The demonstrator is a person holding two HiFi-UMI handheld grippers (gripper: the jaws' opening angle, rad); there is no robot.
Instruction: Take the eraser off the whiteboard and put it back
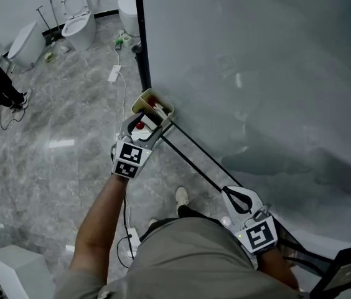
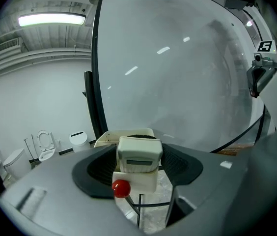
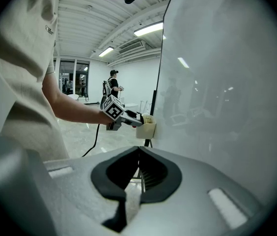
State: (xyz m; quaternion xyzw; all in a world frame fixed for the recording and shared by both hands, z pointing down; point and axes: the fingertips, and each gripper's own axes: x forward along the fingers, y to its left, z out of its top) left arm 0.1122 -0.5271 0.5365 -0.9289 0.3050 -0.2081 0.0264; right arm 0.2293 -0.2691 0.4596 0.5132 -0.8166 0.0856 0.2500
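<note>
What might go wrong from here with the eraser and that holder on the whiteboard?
The eraser sits between the left gripper's spread fingers, in front of the holder, not visibly inside it; it may drop to the floor. A cable trails across the floor beside the person, a trip risk.

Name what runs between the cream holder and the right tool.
Two thin black bars under the whiteboard run from holder to right tool; the head view shows it.

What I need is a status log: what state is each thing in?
left tongs: open, eraser between them
right tongs: shut, empty
eraser: between the left tongs, in front of the holder
holder: on the whiteboard's edge, open-topped
toilet lid: raised
ceiling light: on
</note>
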